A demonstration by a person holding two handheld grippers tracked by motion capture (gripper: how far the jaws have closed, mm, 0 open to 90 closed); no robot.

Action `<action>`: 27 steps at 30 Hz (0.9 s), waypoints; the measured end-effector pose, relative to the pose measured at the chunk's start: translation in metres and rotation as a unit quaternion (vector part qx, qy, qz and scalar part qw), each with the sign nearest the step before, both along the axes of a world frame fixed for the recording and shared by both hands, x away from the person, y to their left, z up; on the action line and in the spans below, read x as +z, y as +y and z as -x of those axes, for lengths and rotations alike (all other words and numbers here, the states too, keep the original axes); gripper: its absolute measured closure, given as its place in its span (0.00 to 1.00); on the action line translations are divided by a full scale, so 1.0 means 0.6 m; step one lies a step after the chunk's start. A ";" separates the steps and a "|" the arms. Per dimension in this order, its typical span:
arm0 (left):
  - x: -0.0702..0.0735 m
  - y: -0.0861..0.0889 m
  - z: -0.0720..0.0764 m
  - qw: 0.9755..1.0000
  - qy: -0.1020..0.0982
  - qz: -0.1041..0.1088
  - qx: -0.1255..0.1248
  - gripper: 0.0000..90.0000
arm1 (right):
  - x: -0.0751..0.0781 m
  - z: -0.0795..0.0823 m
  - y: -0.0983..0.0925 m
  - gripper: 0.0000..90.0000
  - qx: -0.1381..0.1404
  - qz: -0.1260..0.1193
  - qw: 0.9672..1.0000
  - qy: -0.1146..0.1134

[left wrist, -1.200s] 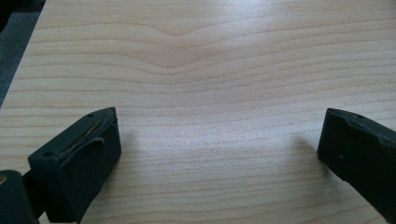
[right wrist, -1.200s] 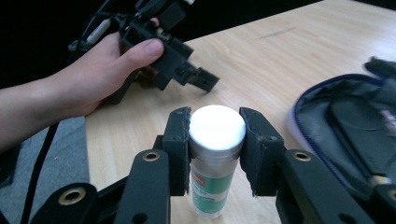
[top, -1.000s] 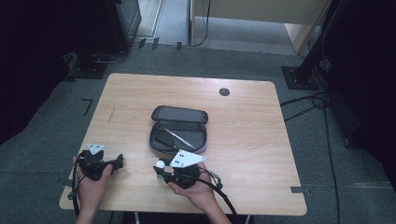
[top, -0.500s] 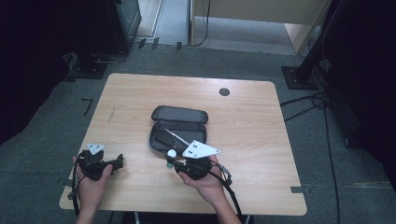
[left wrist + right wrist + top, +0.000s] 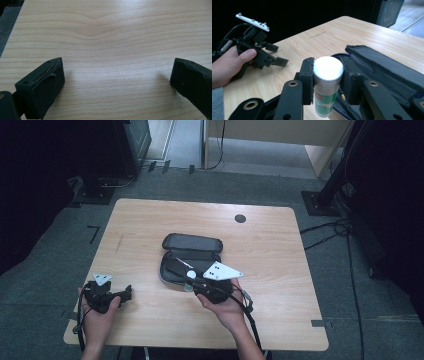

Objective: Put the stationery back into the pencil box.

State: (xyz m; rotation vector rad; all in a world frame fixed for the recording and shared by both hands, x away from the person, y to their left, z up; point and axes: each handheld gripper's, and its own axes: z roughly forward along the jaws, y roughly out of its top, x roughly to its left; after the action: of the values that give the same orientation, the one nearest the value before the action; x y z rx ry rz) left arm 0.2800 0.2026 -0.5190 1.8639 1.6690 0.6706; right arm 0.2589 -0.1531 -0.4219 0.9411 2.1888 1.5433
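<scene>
The glue stick (image 5: 327, 82) is clamped upright between the right gripper (image 5: 328, 80) jaws for insertion into the open case (image 5: 387, 72) beside it; the left gripper (image 5: 116, 82) is parked wide open, empty.

A light wooden table (image 5: 150, 230) with rounded corners stands on grey carpet. An open dark zip case (image 5: 192, 242) lies near its middle, lid folded back toward the far edge. A small dark round disc (image 5: 240, 218) sits near the far edge.
</scene>
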 end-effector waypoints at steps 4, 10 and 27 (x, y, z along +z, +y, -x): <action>0.000 0.000 0.000 1.000 0.000 0.000 0.000 0.00 | -0.001 -0.008 -0.004 0.73 -0.010 0.000 1.000 -0.002; 0.000 0.000 0.000 1.000 0.000 0.000 0.000 0.00 | 0.002 -0.019 -0.010 0.73 -0.021 0.000 1.000 -0.002; 0.000 0.000 0.000 1.000 -0.001 0.001 0.000 0.00 | -0.015 -0.058 -0.022 0.73 -0.065 0.004 0.998 0.004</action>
State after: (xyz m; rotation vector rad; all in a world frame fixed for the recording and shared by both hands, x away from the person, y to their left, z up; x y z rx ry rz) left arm 0.2800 0.2025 -0.5190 1.8616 1.6693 0.6708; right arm 0.2940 -0.1664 -0.4306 1.0666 2.0920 1.4734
